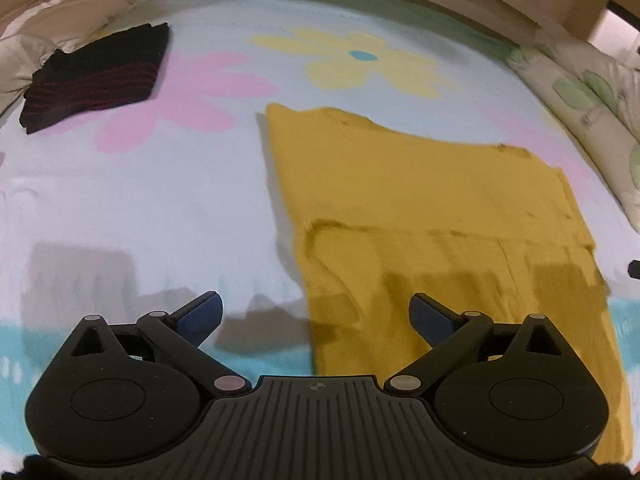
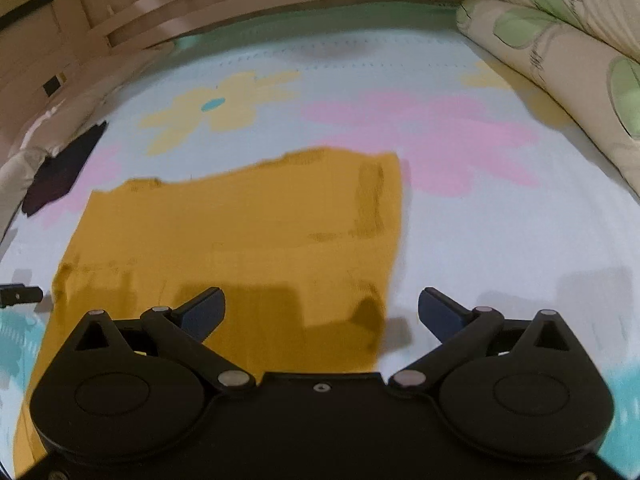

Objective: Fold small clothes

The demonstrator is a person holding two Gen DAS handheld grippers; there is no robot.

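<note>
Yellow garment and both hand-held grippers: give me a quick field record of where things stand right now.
surface: floral bedsheet
yellow garment: lying flat, a fold line across it nearer the cameras
dark striped garment: folded, far left of the sheet, apart from the yellow one
left hand-held gripper: open, nothing between its jaws, above the yellow garment's left edge
right hand-held gripper: open, nothing held, above the garment's right edge
pillows: along the right side
</note>
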